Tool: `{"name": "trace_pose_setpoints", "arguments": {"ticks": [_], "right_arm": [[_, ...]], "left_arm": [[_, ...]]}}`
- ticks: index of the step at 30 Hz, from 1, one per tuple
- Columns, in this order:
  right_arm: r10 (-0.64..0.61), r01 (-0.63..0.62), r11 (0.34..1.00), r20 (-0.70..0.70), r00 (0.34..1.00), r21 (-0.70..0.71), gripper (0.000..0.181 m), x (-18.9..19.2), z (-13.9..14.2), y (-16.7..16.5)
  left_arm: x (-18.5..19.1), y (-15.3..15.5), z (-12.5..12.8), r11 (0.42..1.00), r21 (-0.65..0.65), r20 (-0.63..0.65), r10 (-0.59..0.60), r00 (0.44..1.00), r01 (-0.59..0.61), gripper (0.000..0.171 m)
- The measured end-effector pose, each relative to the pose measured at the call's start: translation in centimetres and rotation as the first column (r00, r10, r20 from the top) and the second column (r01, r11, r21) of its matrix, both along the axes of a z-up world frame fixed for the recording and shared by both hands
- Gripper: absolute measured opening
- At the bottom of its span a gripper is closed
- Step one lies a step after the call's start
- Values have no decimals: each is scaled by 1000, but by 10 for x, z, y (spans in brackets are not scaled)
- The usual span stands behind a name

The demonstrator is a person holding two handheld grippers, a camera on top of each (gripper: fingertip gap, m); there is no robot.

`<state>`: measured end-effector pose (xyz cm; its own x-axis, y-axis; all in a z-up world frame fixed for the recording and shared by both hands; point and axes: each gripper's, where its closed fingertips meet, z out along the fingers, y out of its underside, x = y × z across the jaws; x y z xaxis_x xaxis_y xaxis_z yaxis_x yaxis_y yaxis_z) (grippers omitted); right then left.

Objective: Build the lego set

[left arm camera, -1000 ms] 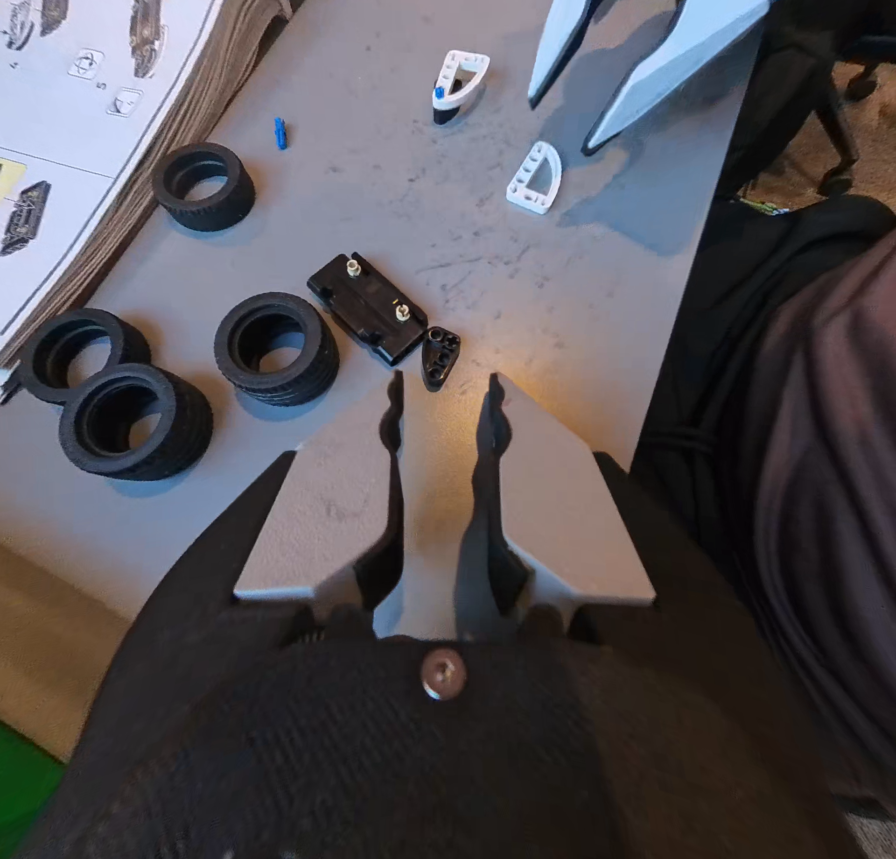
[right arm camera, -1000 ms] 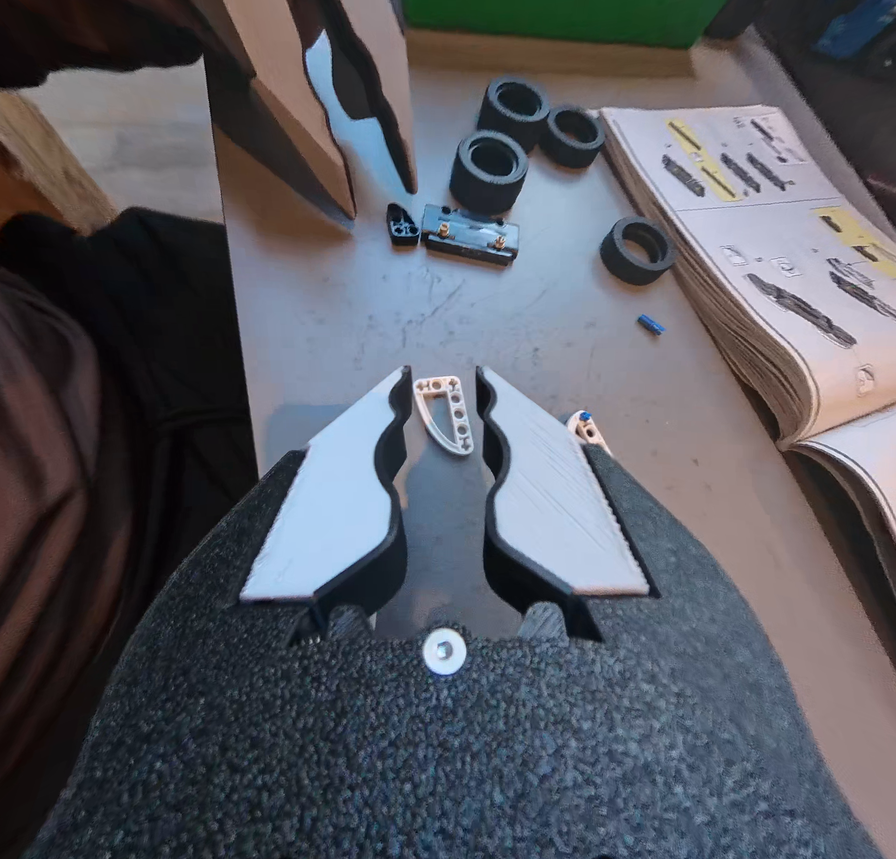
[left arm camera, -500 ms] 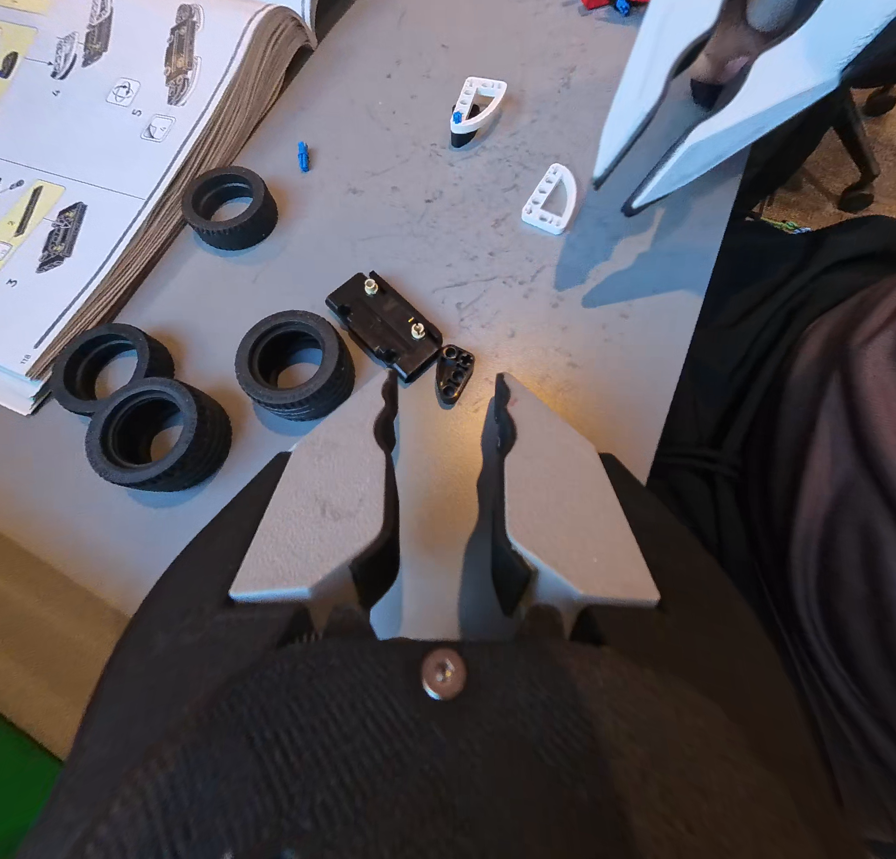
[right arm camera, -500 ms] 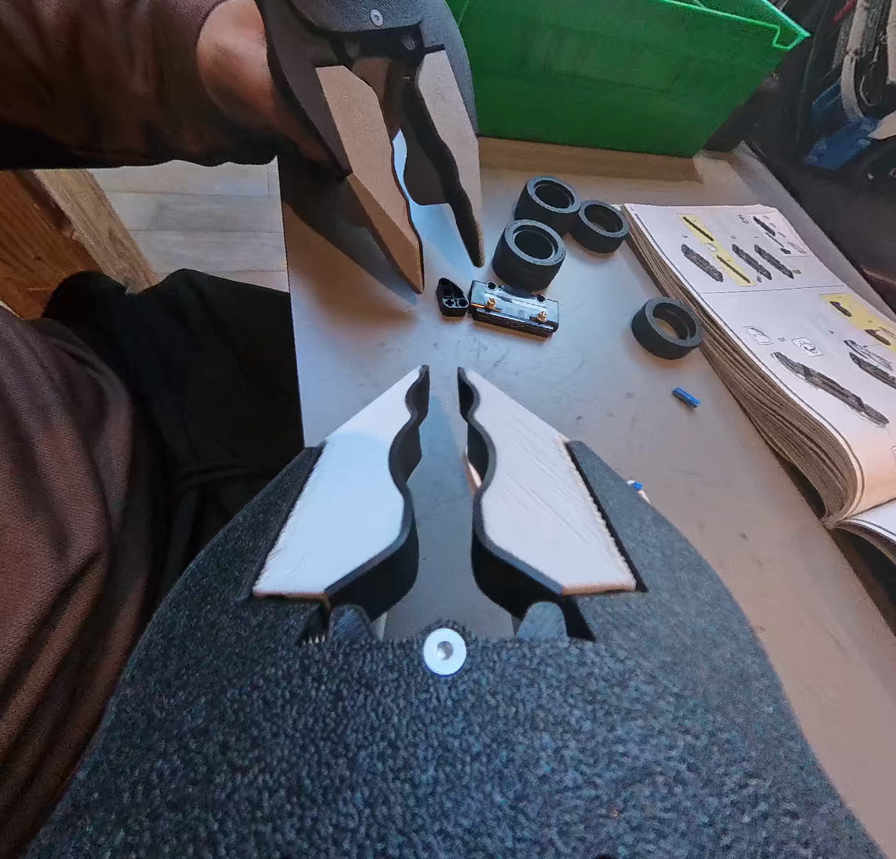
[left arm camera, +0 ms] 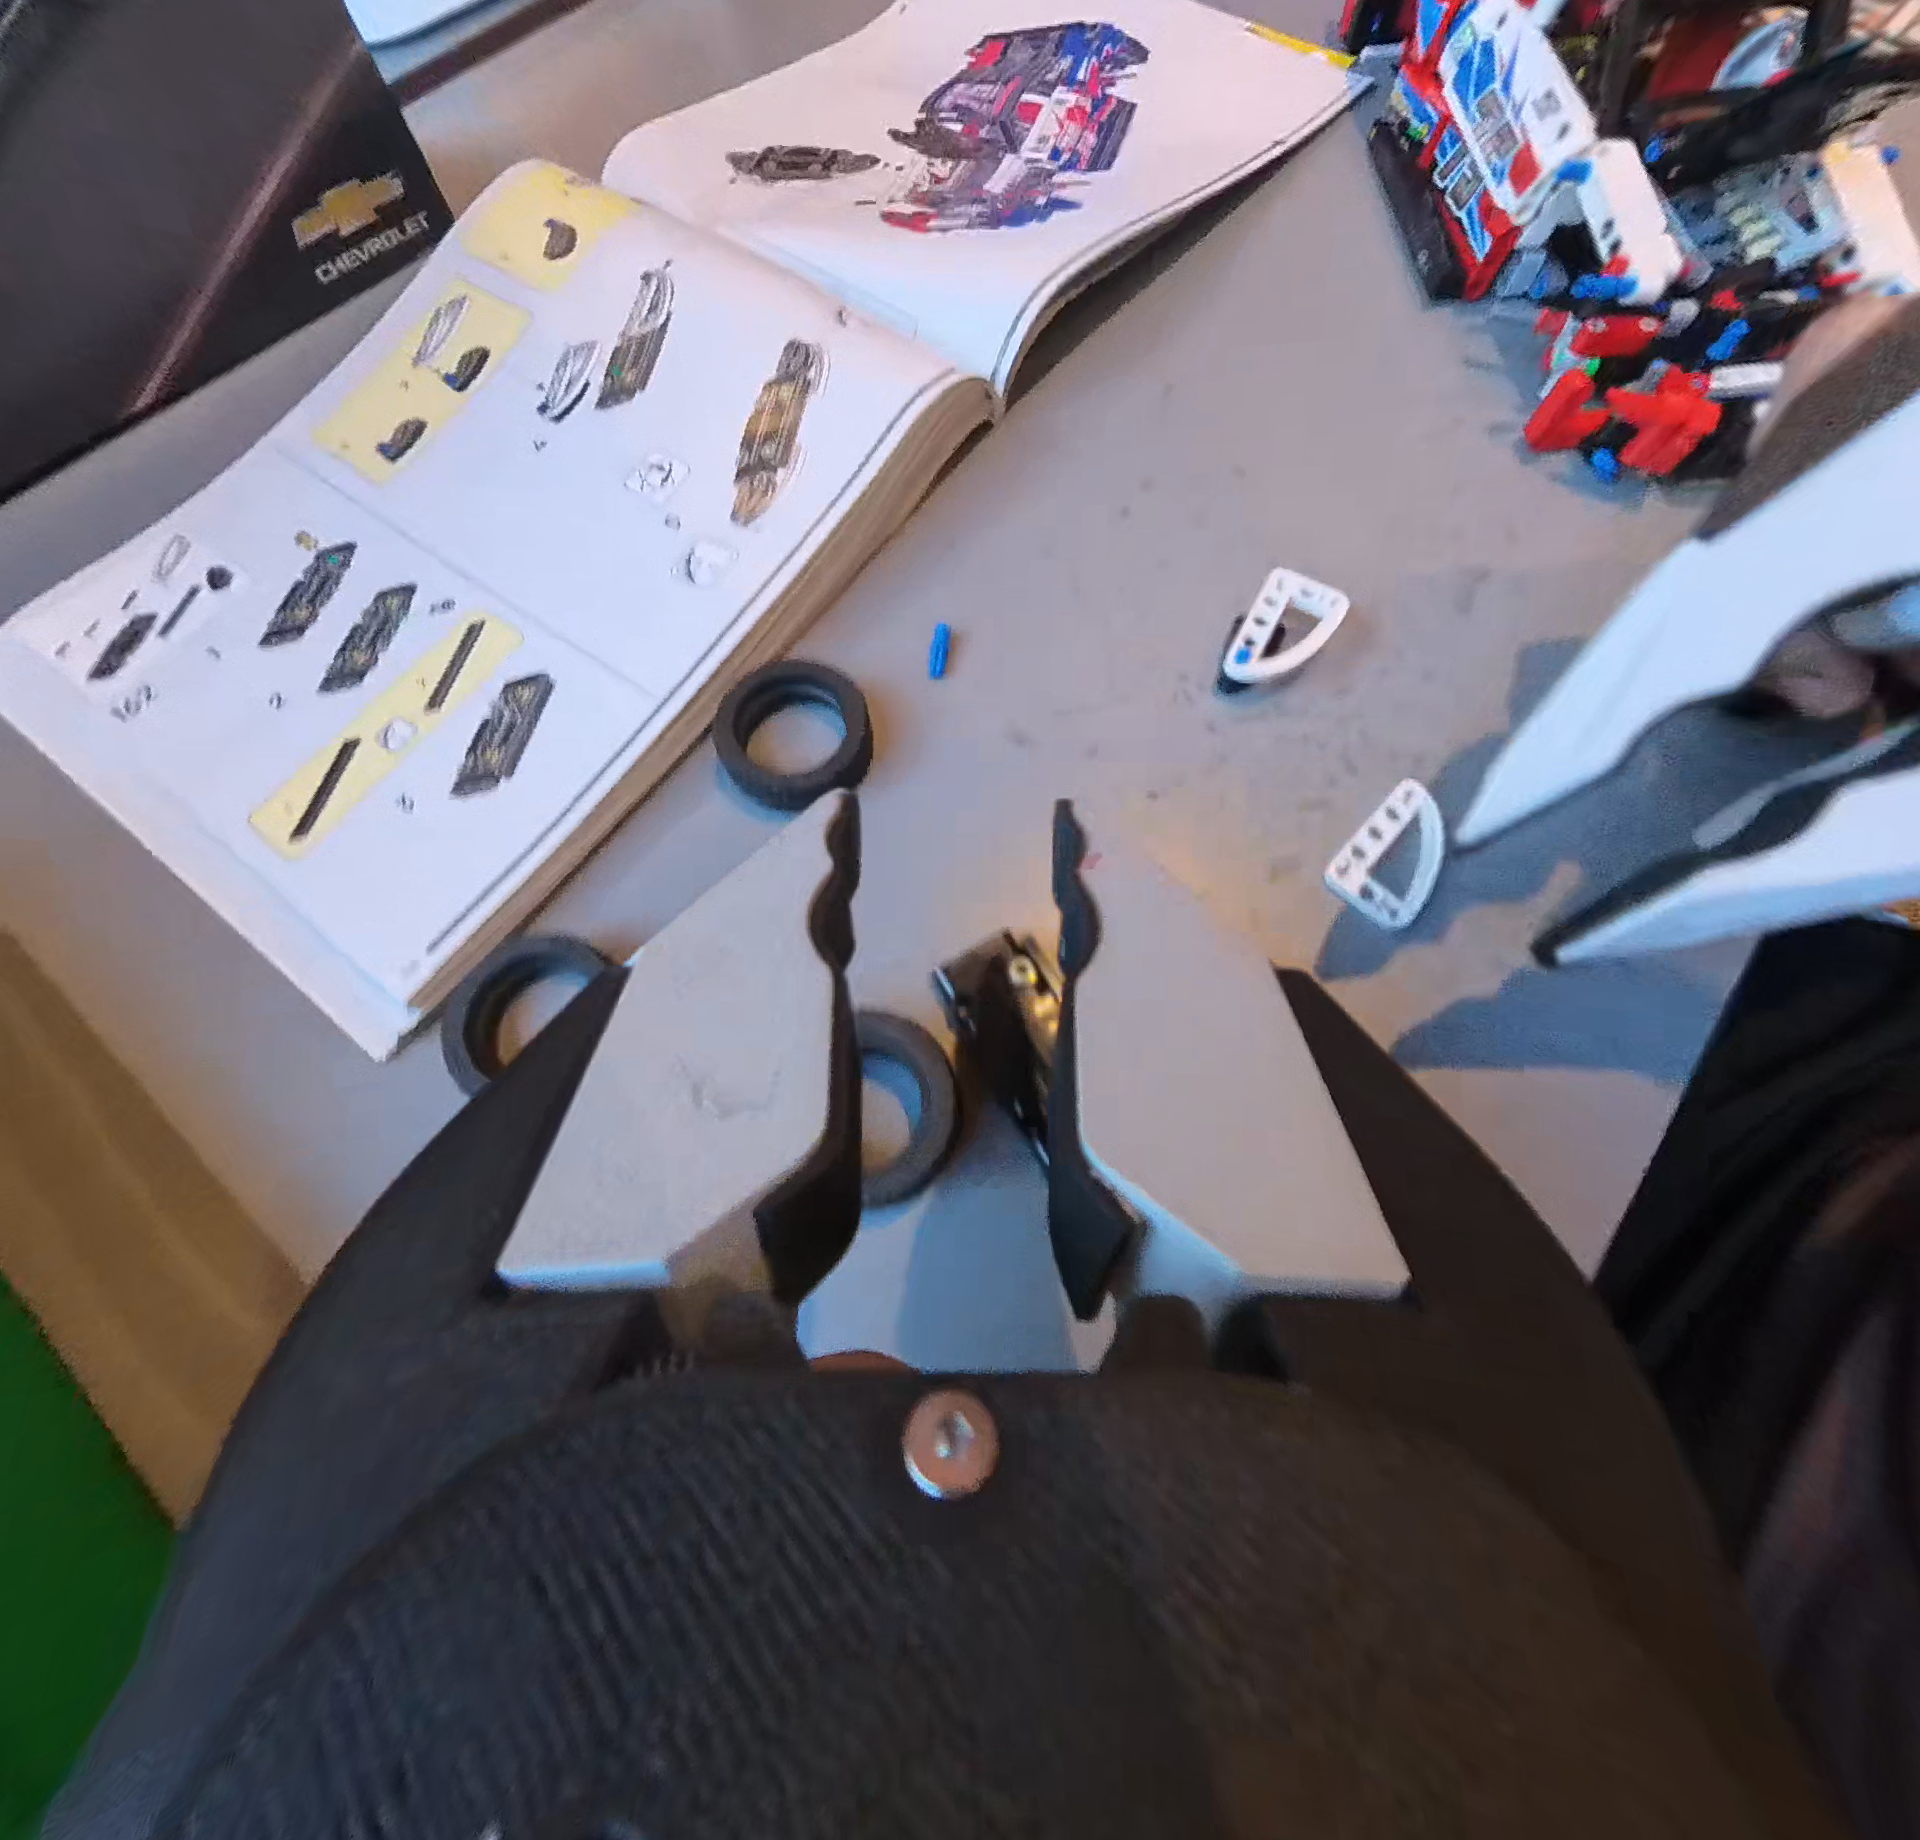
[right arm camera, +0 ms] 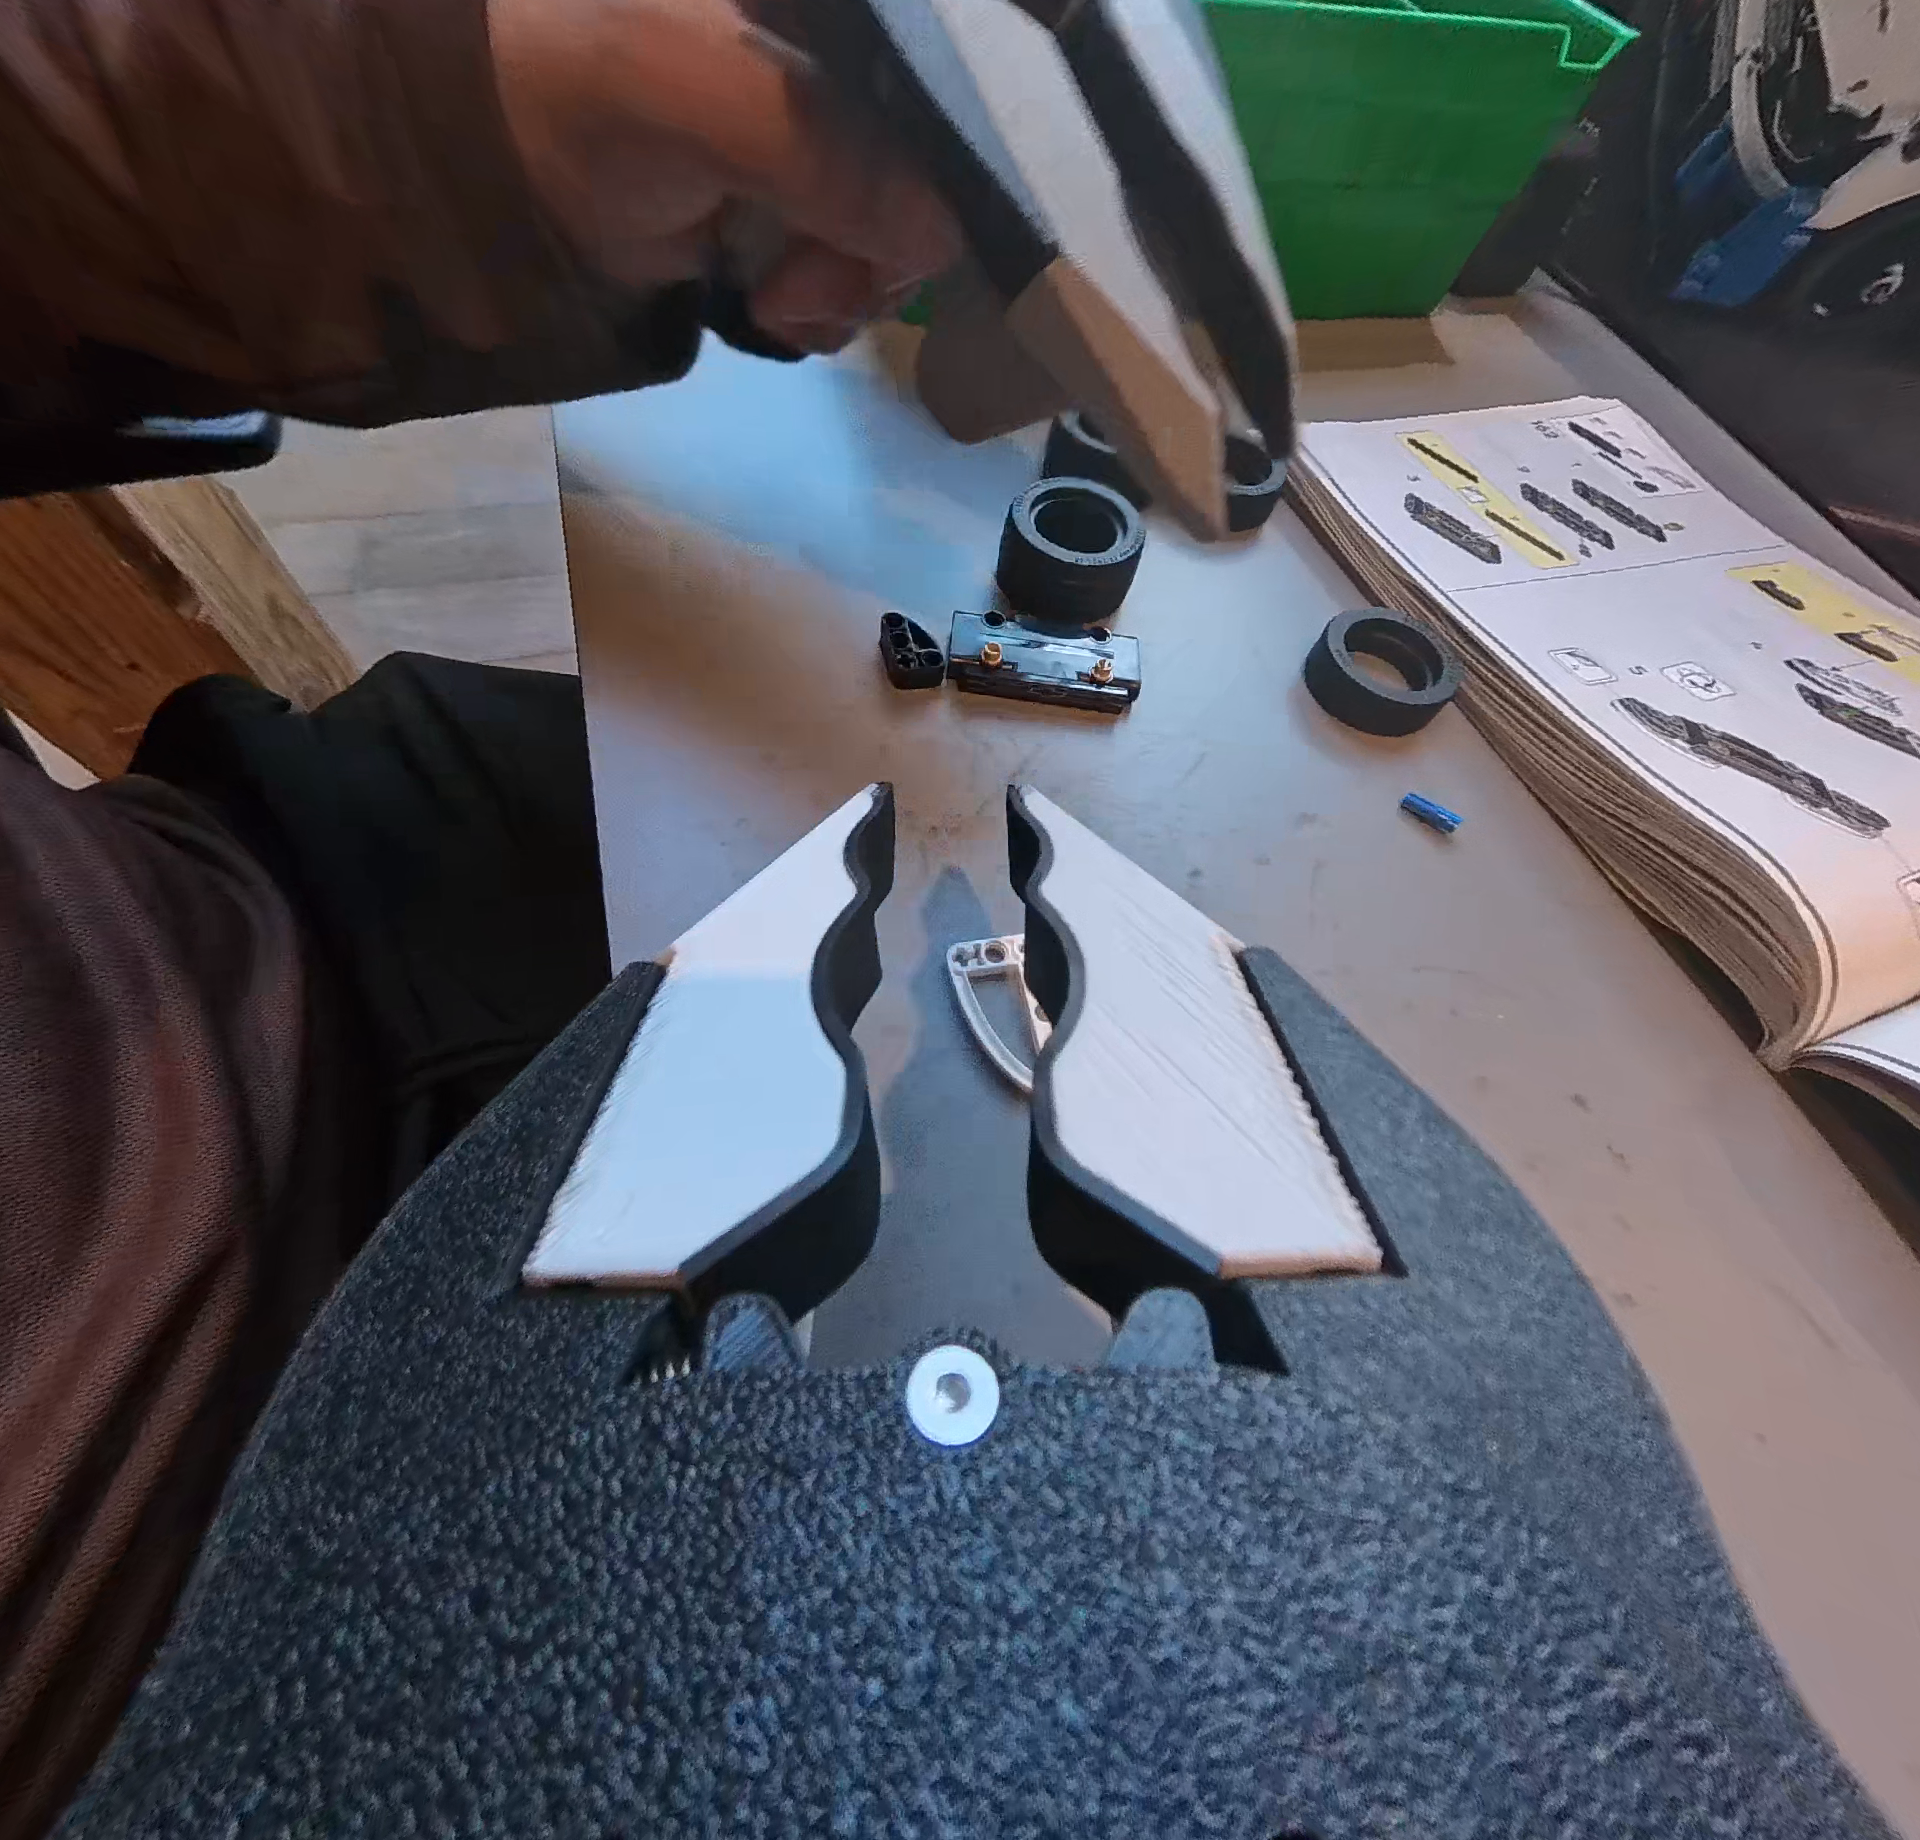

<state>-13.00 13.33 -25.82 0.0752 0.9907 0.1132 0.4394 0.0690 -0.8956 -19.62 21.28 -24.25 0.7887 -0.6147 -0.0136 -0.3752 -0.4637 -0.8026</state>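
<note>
My left gripper (left arm camera: 954,814) is open and empty, raised over a black tyre (left arm camera: 904,1104) and the black block with gold pins (left arm camera: 1013,1011). In the right wrist view it (right arm camera: 1242,481) hangs over the far tyres, blurred. My right gripper (right arm camera: 951,798) is open and empty, above a white curved piece (right arm camera: 992,1011) that shows between its fingers. The black block (right arm camera: 1044,663) lies ahead, with a small black piece (right arm camera: 912,650) touching its left end and a tyre (right arm camera: 1070,554) behind it. A second white curved piece (left arm camera: 1283,627) carries a blue pin.
An open instruction book (left arm camera: 623,502) lies on the grey table (left arm camera: 1143,502). A loose tyre (right arm camera: 1382,668) and a blue pin (right arm camera: 1432,811) lie beside it. A red, partly built model (left arm camera: 1558,180) stands at the far end. A green bin (right arm camera: 1382,128) sits beyond the table's end.
My left gripper has risen and moved forward over the tyres and black block, opening a little wider. My right gripper has drawn back, so the white piece now lies under its fingers.
</note>
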Motion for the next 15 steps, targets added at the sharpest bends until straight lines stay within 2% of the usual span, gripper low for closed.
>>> {"name": "trace_pose_setpoints", "arguments": {"ticks": [6,11,15], "right_arm": [[-5,5,1000,3,1000,3,21,2,-1,1],[-14,14,1000,9,1000,6,21,6,-1,3],[-36,36,999,9,999,-5,21,10,-2,8]], "left_arm": [[18,37,-15,993,-111,-49,-31,998,26,32],[24,48,-36,983,-181,-89,-49,995,32,33],[15,48,-30,986,-168,-111,-26,993,7,32]]}}
